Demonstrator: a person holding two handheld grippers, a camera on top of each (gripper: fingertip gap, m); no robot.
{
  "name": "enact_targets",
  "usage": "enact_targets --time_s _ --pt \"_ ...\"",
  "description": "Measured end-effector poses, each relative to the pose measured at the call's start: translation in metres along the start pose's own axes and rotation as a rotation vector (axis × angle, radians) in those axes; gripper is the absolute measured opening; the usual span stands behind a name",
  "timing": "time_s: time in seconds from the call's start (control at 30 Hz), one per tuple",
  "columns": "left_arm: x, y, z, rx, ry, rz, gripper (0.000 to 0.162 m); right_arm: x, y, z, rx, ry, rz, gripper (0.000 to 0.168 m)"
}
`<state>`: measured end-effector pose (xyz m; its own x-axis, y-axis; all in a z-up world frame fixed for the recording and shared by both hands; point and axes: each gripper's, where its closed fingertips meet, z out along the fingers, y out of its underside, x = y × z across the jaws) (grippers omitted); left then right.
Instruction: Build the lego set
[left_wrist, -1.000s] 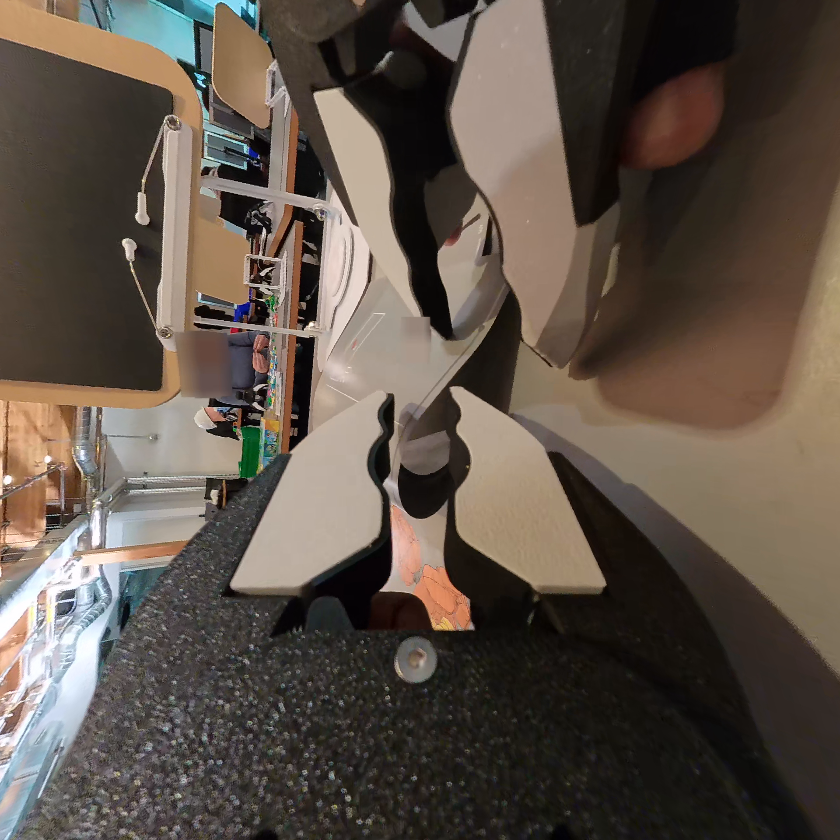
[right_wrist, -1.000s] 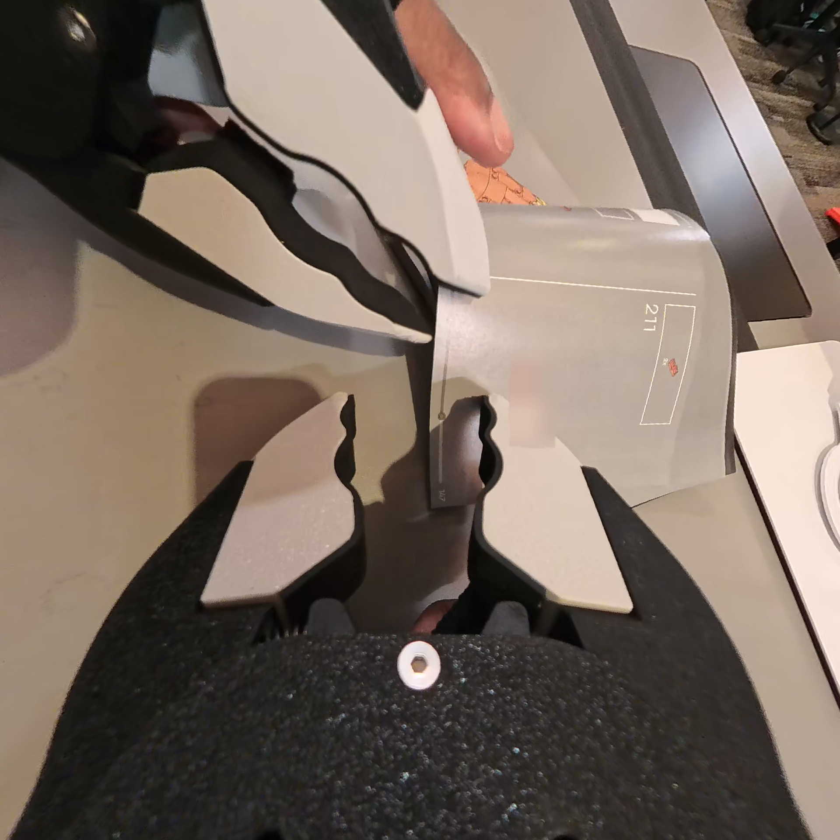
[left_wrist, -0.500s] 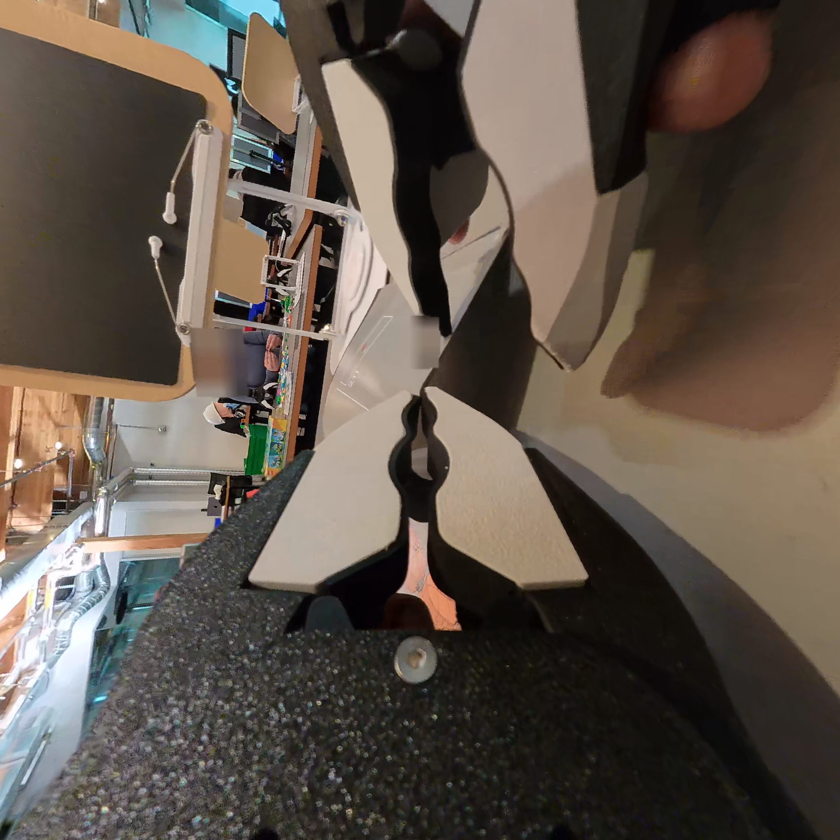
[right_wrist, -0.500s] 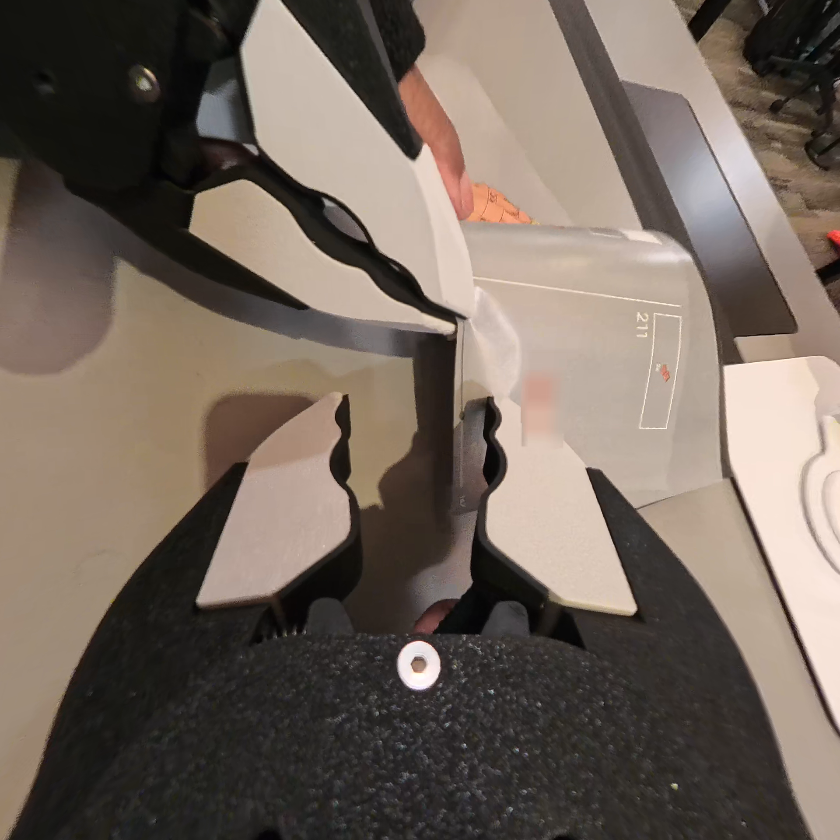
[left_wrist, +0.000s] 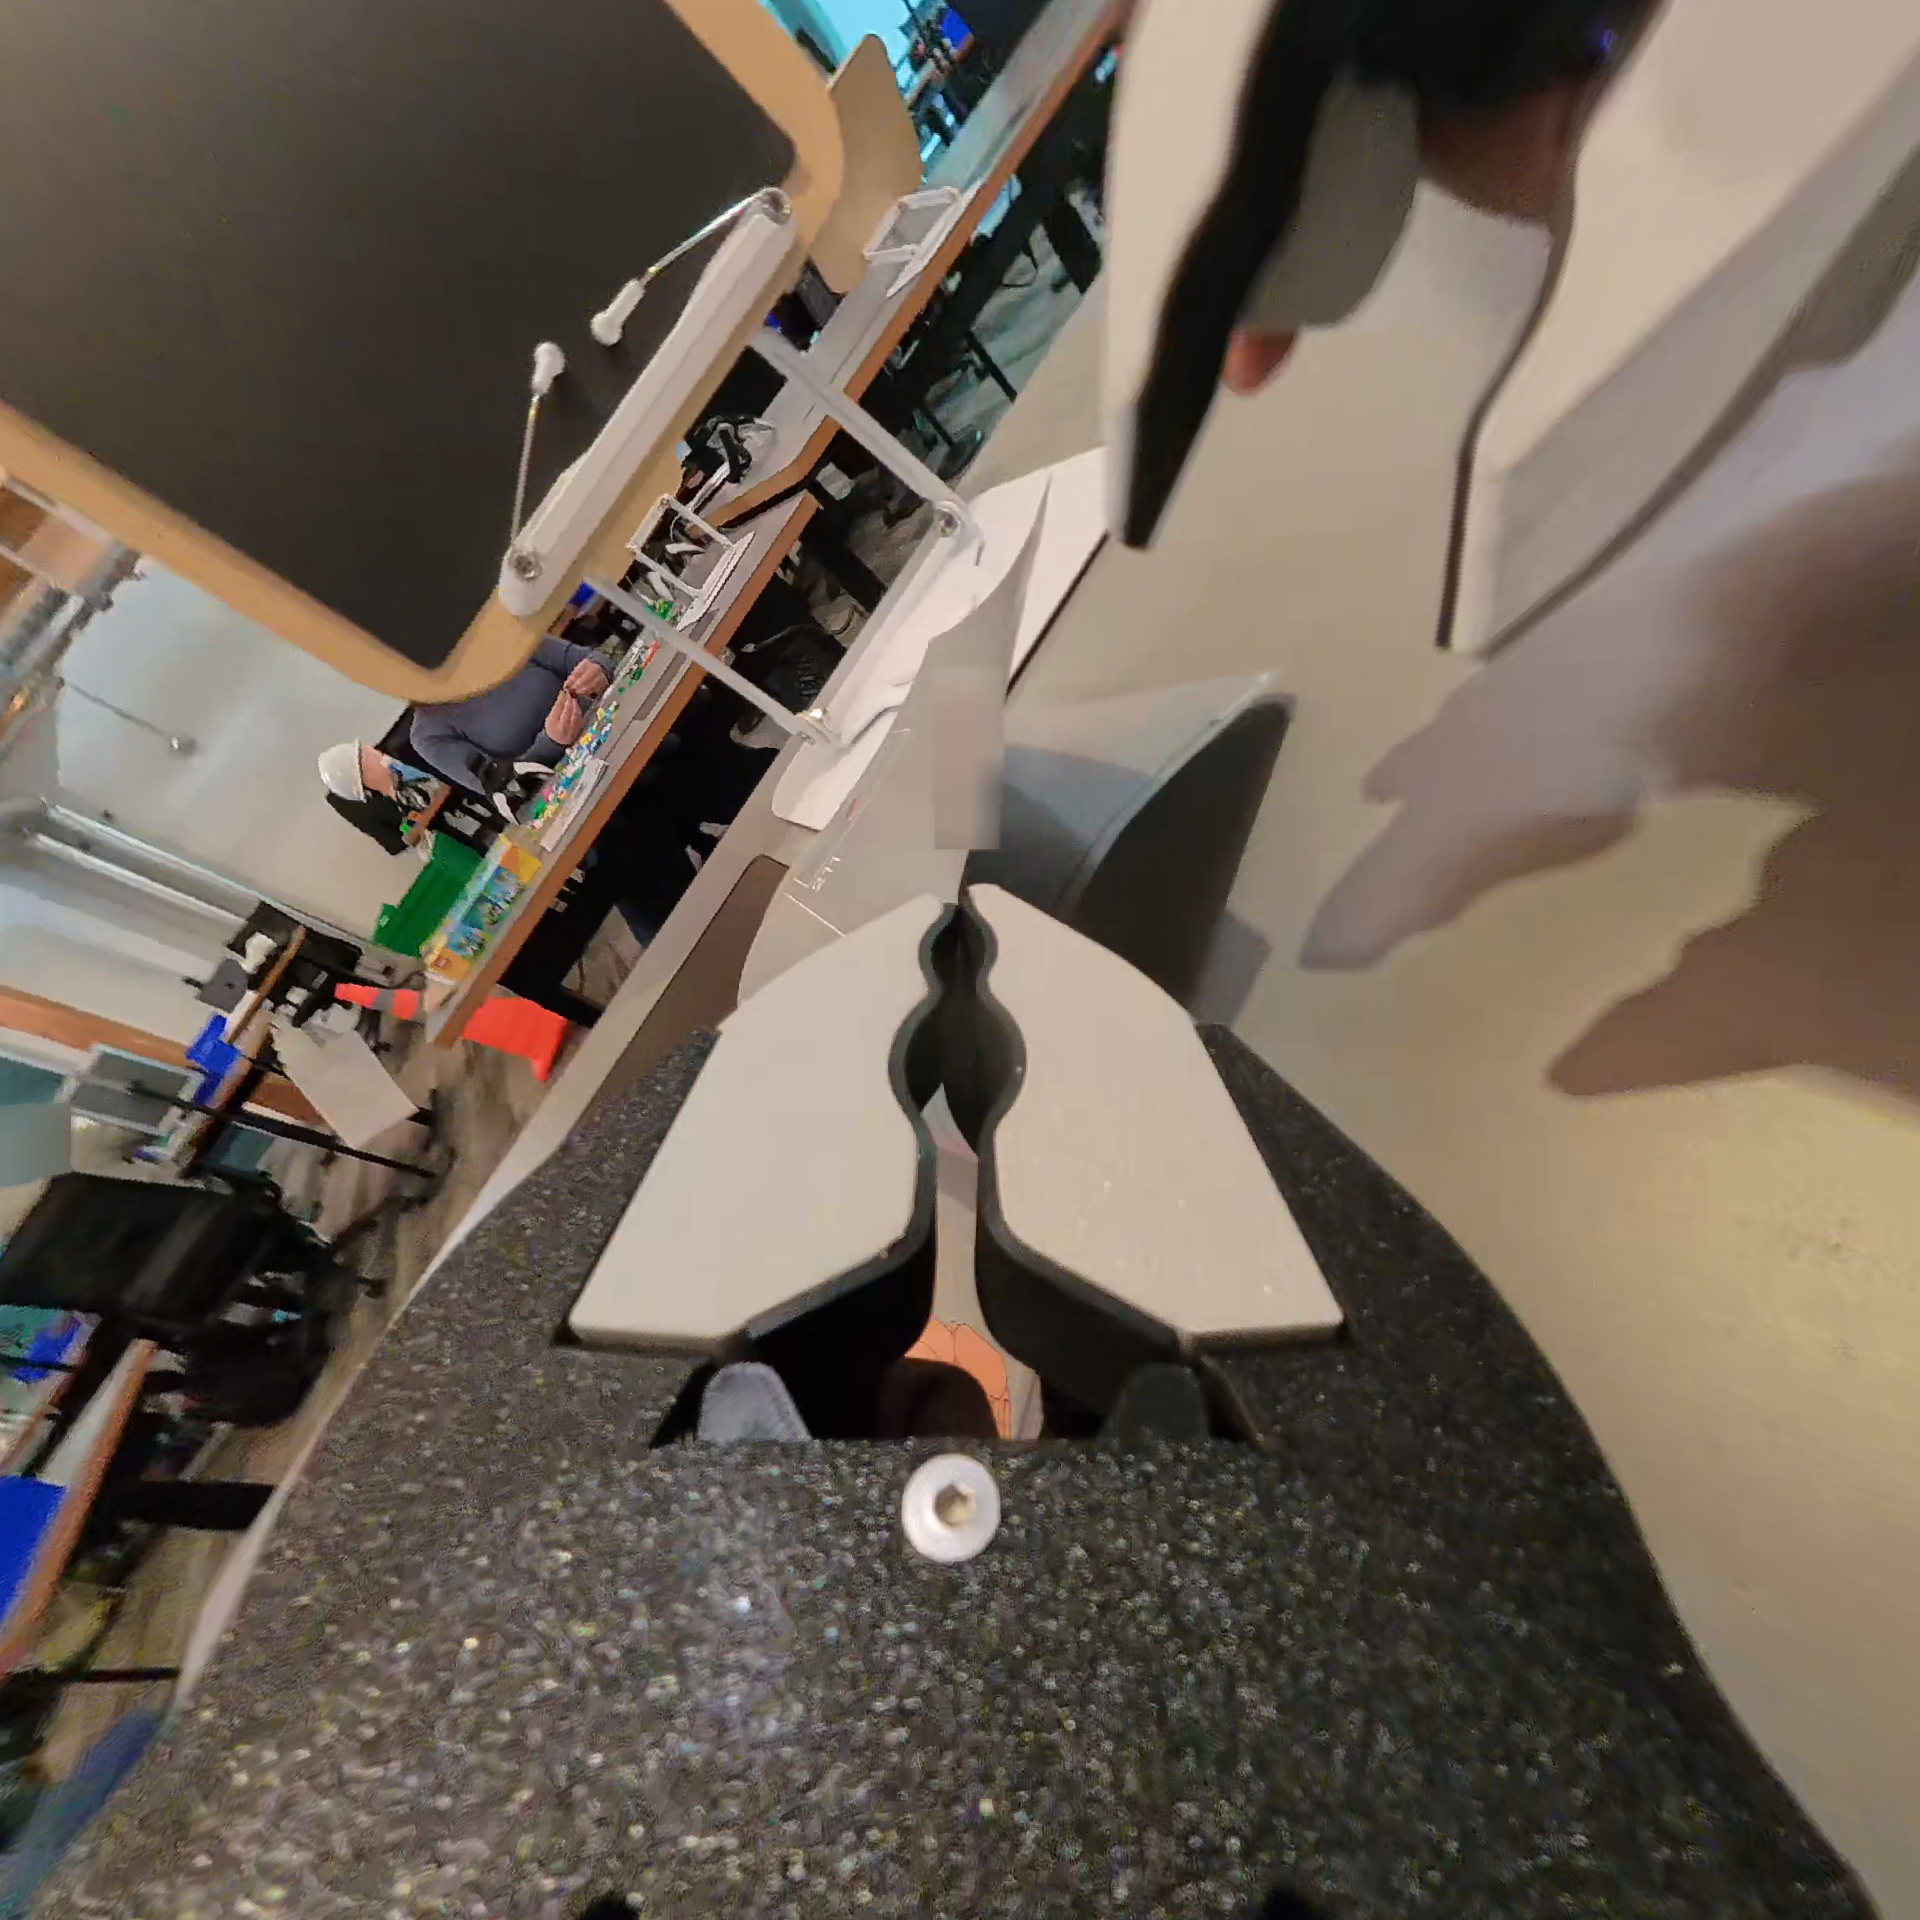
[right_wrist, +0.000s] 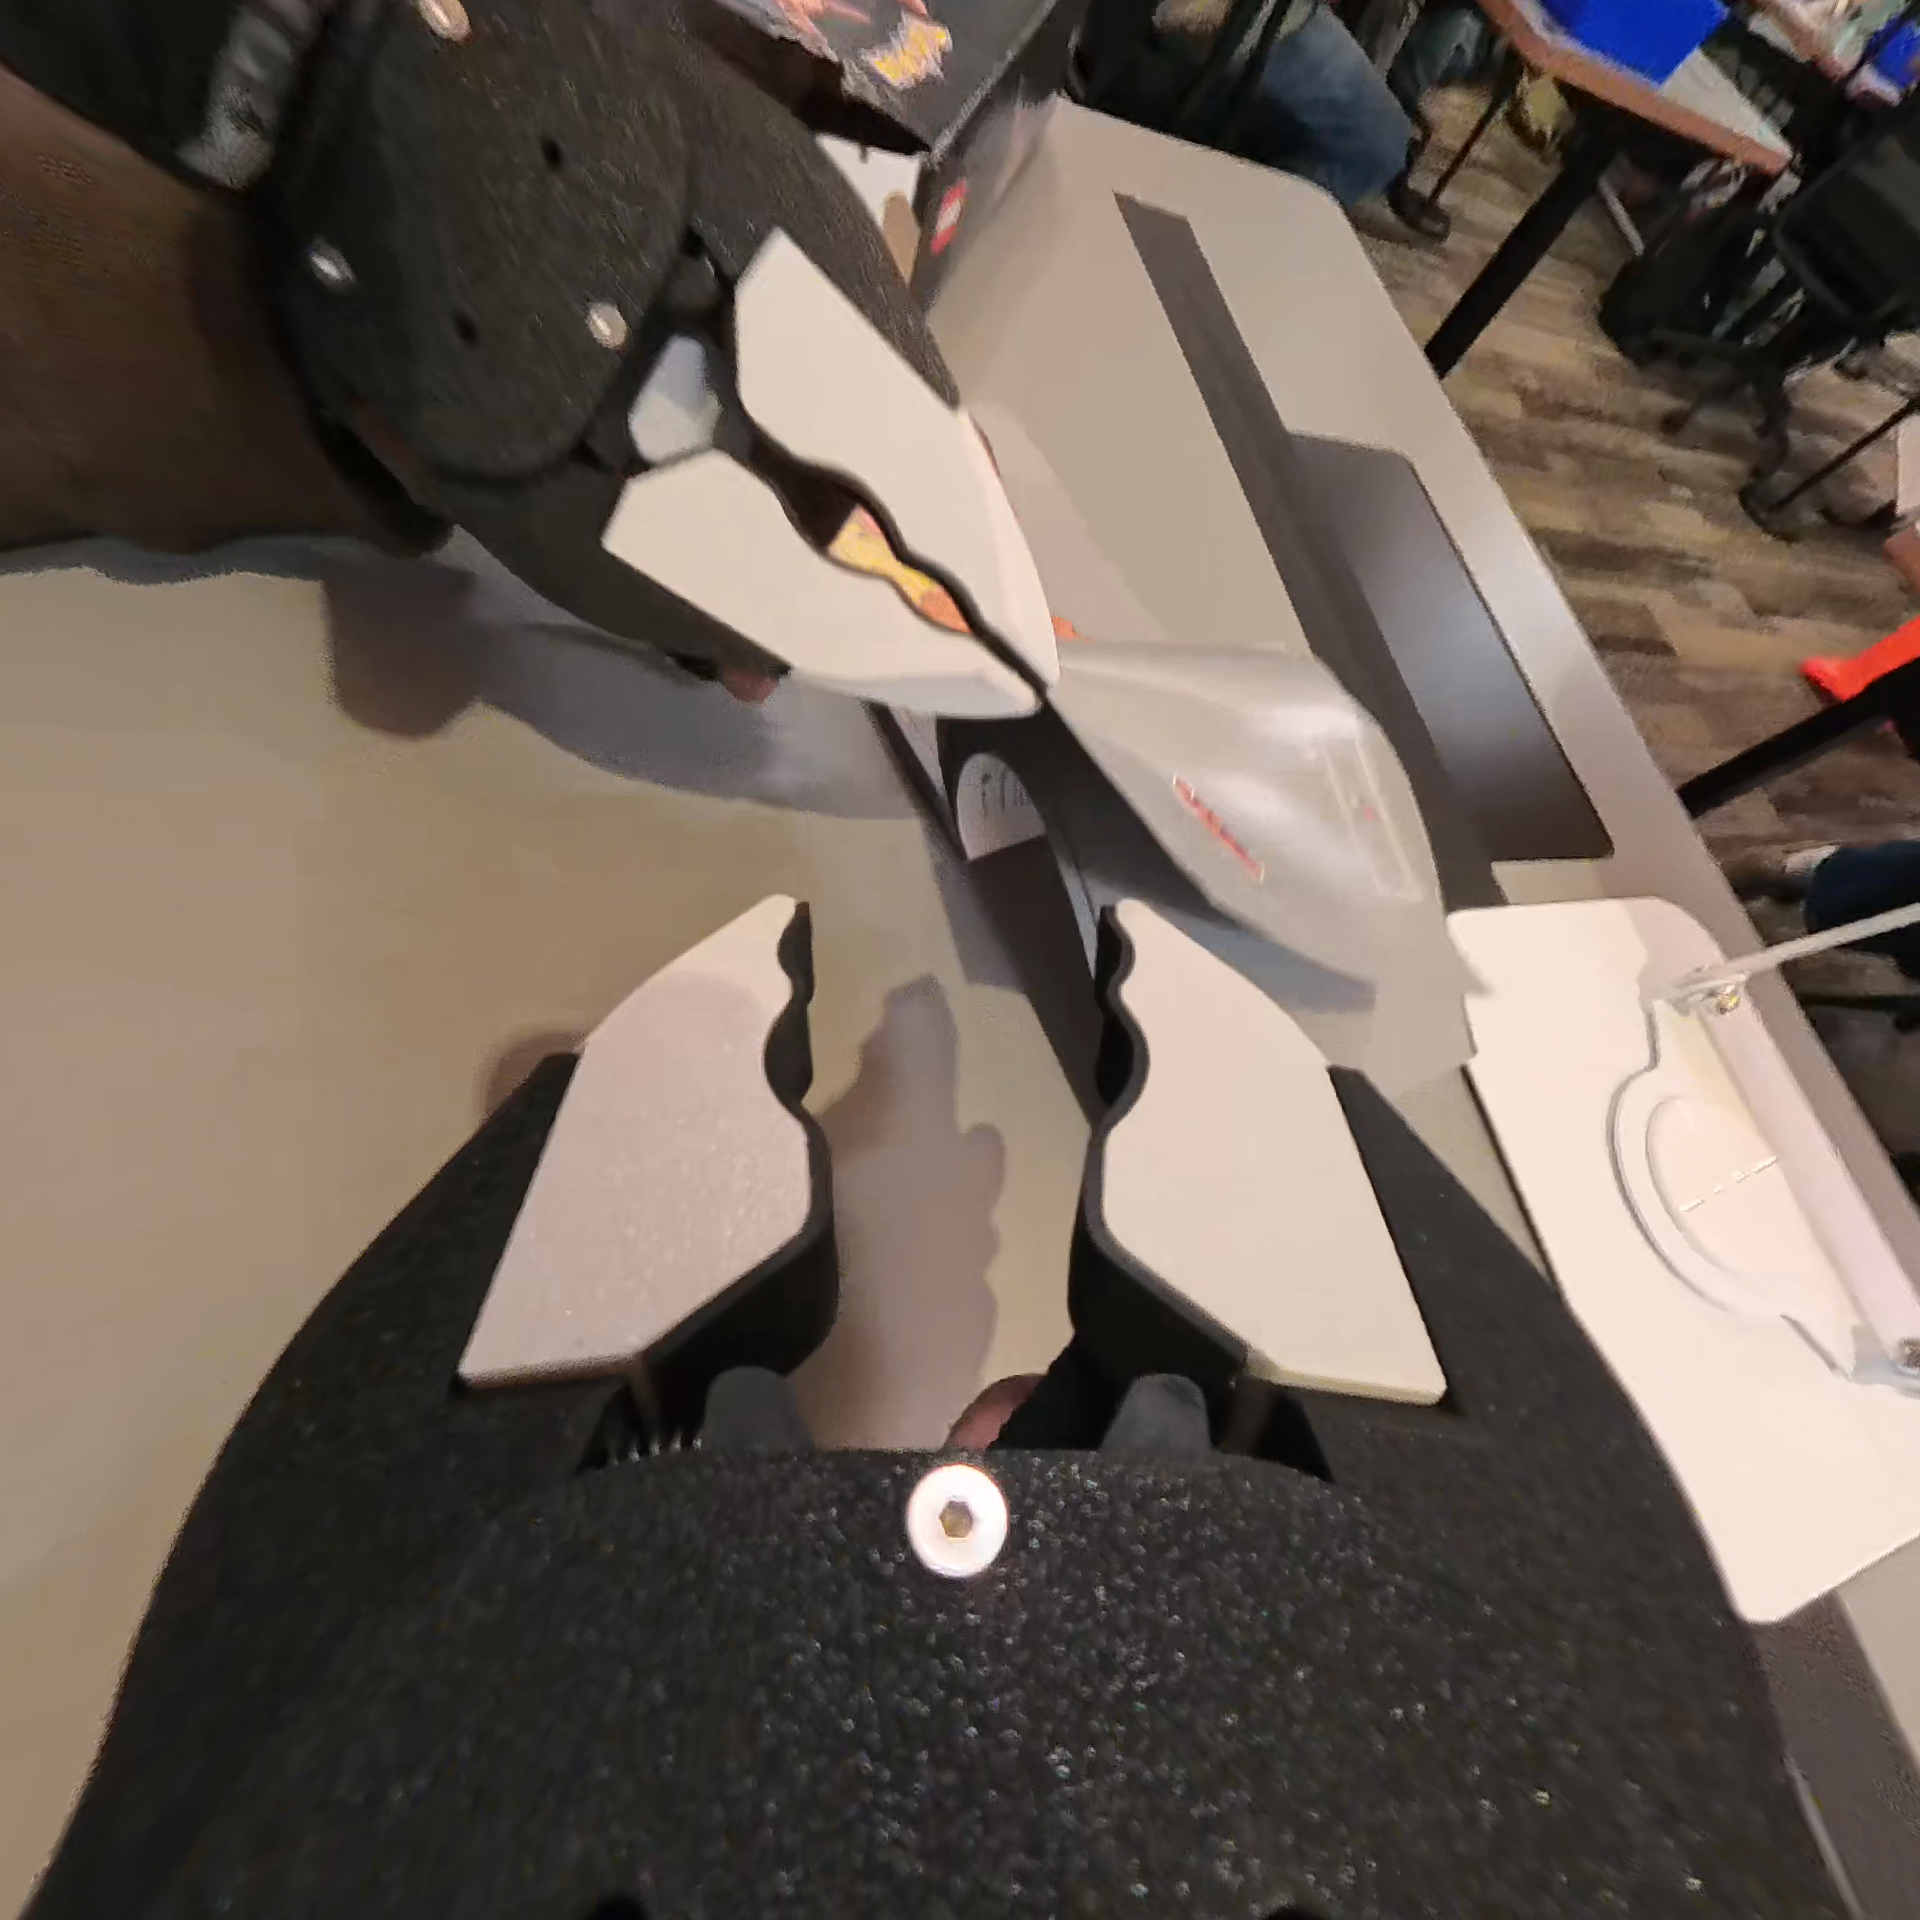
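Note:
The grey instruction booklet page (right_wrist: 1247, 810) curls up off the beige table (right_wrist: 312, 935). My left gripper (right_wrist: 1039, 686) comes in from the upper left and is shut on the page's near corner; orange print shows between its jaws. In the left wrist view the left gripper (left_wrist: 958, 904) is closed, with the thin page (left_wrist: 1101, 790) running on past its tips. My right gripper (right_wrist: 951, 914) is open and empty just in front of the lifted page, its right finger close to the page's lower edge. It shows blurred at the top of the left wrist view (left_wrist: 1294, 592).
A white board with a clear acrylic stand (right_wrist: 1662, 1195) lies to the right near the table edge. A dark strip (right_wrist: 1351, 540) runs along the table behind the booklet. Beyond the edge are floor, chairs, other tables and seated people. The tips of one gripper are about 7 cm away from the tips of the other.
My left gripper has closed on the page and swung it up and over; its view has tilted. My right gripper has stayed open and drawn back a little.

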<state>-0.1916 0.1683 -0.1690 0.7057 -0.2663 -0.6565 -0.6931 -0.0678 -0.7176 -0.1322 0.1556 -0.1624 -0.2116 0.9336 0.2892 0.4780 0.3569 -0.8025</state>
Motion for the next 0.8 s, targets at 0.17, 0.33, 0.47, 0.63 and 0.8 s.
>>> enact_targets --time_s 0.17,0.33,0.47,0.63,0.8 --pt "-0.013 0.002 -0.004 0.026 -0.036 -0.172 0.0 0.012 0.019 0.027 -0.034 0.067 0.126 0.049" --pt "-0.026 0.004 -0.009 0.058 -0.063 -0.339 0.0 0.021 0.0 0.055 0.063 0.14 0.208 0.052" --pt "-0.037 0.014 -0.018 0.051 -0.096 -0.462 0.006 0.016 -0.027 0.075 0.12 0.125 0.214 0.052" --pt "-0.05 0.035 -0.031 -0.014 -0.141 -0.618 0.031 0.002 -0.034 0.096 0.097 0.098 0.174 0.053" --pt "-0.049 0.06 -0.046 -0.1 -0.103 -0.762 0.043 -0.006 -0.027 0.095 0.101 0.108 0.143 0.051"
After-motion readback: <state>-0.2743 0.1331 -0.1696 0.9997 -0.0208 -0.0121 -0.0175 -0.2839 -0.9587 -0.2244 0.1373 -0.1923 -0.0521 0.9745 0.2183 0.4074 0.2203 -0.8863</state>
